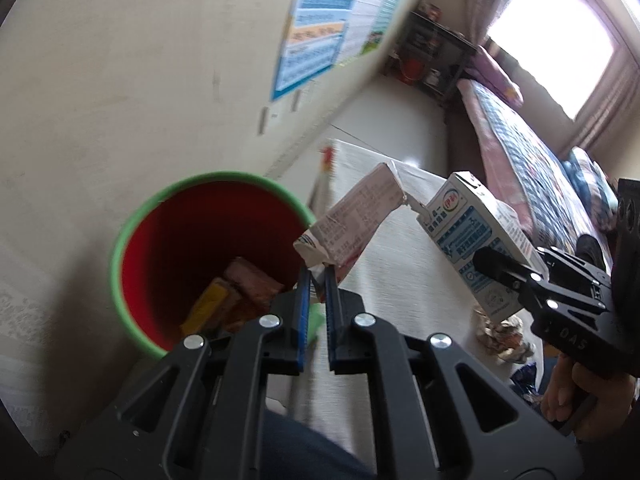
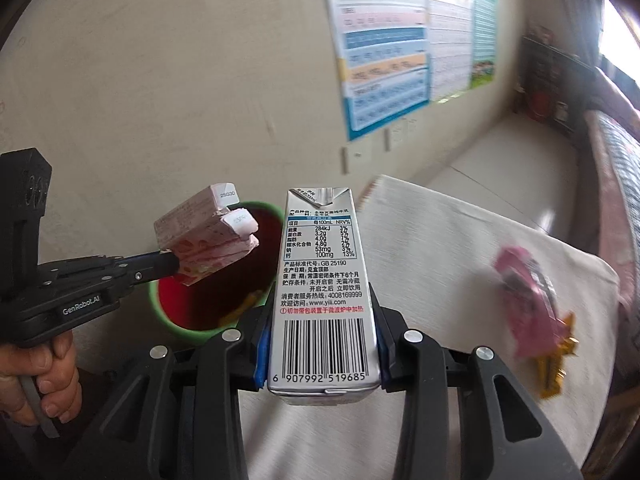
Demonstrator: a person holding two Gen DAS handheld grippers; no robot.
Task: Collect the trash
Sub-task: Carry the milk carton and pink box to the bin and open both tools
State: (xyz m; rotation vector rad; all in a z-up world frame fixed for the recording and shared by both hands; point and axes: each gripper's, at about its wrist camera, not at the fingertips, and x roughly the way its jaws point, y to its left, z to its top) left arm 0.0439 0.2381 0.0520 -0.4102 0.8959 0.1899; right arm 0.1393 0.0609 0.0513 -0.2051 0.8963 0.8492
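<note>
My left gripper [image 1: 317, 276] is shut on the bottom corner of a crumpled pink drink carton [image 1: 356, 220], held up just right of a red bin with a green rim [image 1: 188, 256]. The same pink carton [image 2: 208, 240] hangs in front of the red bin [image 2: 216, 300] in the right wrist view, where the left gripper [image 2: 172, 268] reaches in from the left. My right gripper [image 2: 322, 340] is shut on a white and blue milk carton [image 2: 322, 280], upright between its blue pads. The milk carton [image 1: 476, 240] and right gripper [image 1: 496, 268] show at the right of the left wrist view.
The bin holds orange and yellow wrappers [image 1: 232, 300]. A white cloth-covered table [image 2: 440, 280] carries a pink wrapper [image 2: 528, 300] and a yellow wrapper [image 2: 556, 368]. Crumpled trash [image 1: 504, 336] lies under the right gripper. A wall with posters [image 2: 384, 48], a bed [image 1: 532, 152] and a dark shelf [image 1: 432, 56] stand beyond.
</note>
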